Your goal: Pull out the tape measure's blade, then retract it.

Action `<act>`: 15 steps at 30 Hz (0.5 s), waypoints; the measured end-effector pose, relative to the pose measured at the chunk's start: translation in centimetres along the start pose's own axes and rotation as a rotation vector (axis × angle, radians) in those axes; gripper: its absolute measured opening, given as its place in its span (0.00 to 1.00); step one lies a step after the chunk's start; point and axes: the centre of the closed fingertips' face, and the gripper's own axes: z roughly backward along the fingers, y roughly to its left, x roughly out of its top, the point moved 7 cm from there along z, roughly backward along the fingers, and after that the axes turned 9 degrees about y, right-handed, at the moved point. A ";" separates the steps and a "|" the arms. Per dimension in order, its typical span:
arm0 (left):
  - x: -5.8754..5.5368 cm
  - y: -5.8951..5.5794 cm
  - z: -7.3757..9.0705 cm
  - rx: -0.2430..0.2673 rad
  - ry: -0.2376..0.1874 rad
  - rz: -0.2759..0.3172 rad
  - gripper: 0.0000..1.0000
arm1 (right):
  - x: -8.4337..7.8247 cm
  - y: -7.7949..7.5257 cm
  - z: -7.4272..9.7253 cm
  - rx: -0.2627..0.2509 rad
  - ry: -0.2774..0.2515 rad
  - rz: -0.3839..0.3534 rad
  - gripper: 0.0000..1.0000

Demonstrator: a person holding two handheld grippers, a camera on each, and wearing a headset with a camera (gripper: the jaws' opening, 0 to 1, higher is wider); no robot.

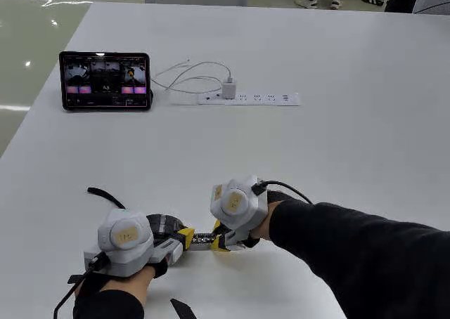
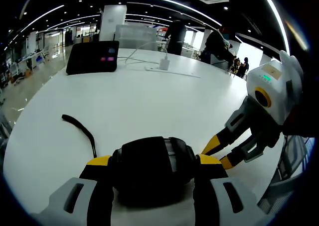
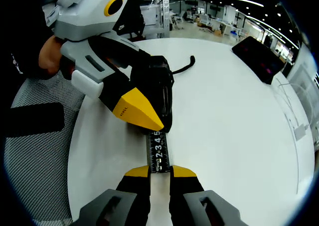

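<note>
— How much room is there around the work?

— The tape measure (image 1: 164, 226) is placed close to the near edge of the white table (image 1: 316, 143). Toward the far side a wide bare surface is seen. A tablet (image 1: 105, 80) at the far left and a power strip (image 1: 249, 98) to its right are found well apart from it.

— How is it held and pointed?

— It is clamped between the jaws of the left gripper (image 2: 154, 160). A short piece of blade (image 3: 158, 154) is extended to the right, with its long axis left to right, and its end is pinched by the closed right gripper (image 3: 158, 172).

— What is hard to make out?

— A black strap (image 1: 105, 196) is seen at the left. In the head view the tape measure is partly hidden by the left gripper. The blade's tip is covered by the right jaws.
</note>
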 end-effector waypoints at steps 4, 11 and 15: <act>0.0 0.0 0.0 -0.001 0.000 0.001 0.60 | 0.1 0.0 -0.1 -0.001 -0.003 0.004 0.09; 0.0 0.0 0.0 0.000 0.000 0.002 0.60 | 0.5 0.0 -0.2 -0.005 -0.007 0.007 0.09; 0.0 0.0 0.0 0.000 0.001 0.002 0.60 | 0.6 0.1 -0.3 -0.003 -0.012 0.003 0.09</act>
